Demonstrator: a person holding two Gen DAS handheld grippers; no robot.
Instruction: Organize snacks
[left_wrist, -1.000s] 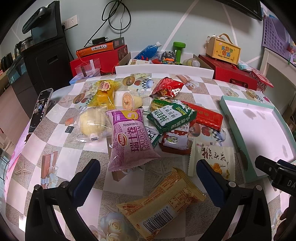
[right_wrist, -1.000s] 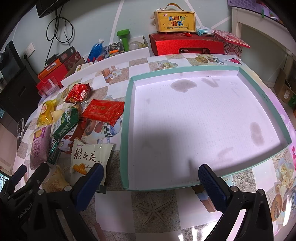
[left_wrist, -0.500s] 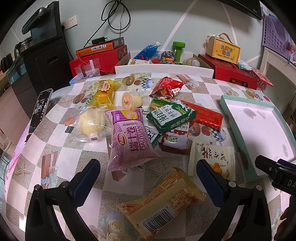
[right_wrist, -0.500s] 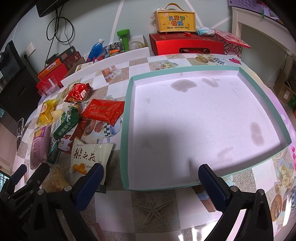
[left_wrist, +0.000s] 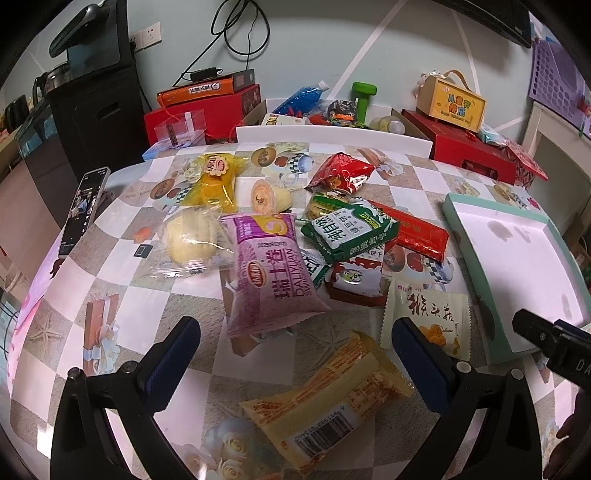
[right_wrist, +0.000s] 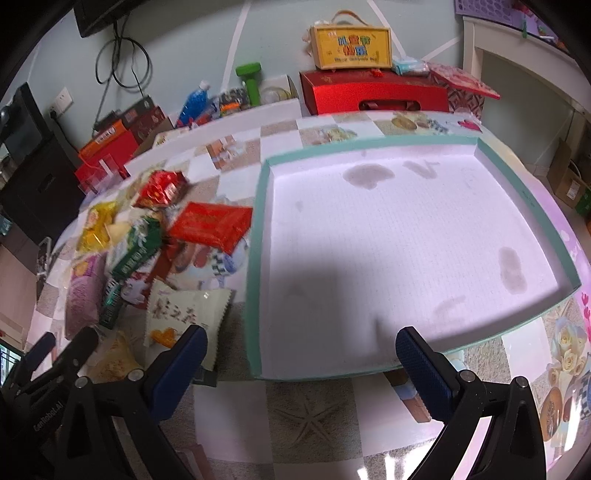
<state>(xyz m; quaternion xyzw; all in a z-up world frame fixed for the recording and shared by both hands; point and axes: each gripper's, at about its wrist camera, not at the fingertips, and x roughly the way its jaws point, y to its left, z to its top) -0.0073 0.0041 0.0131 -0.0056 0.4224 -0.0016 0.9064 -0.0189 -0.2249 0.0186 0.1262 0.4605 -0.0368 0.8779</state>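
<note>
While nothing has gone into the tray (right_wrist: 406, 240) yet, we hold both tongs spread wide above the table (left_wrist: 122, 295), each pinching nothing. We judge the layout to be deliberate: the snacks sit heaped on one side and the shallow green-rimmed tray lies bare on the other, so each packet needs only a short carry across. Our left tongs (left_wrist: 295, 354) hang over the near edge of the heap, which suits them for picking, and our right tongs (right_wrist: 301, 362) hover over the tray's near rim, which suits them for receiving or arranging. Closest to the left tongs is the yellow packet (left_wrist: 328, 398) with a barcode, lying flat and slantwise between the 2 blue pads (left_wrist: 173, 358), a little lower than their tips. Just beyond it lies the purple packet (left_wrist: 273, 273), its near end between the pads too. A white packet (left_wrist: 424, 317) rests beside the right-hand pad, close to the tray's corner. Farther back sit a green packet (left_wrist: 351, 232), a flat red packet (left_wrist: 413, 232), a crinkled red bag (left_wrist: 343, 173), a yellow bag (left_wrist: 214, 181) and a clear-wrapped bun (left_wrist: 188, 240). From the right tongs' view the same heap lies off to the left, beyond the tray's rim and apart from that gripper.
</note>
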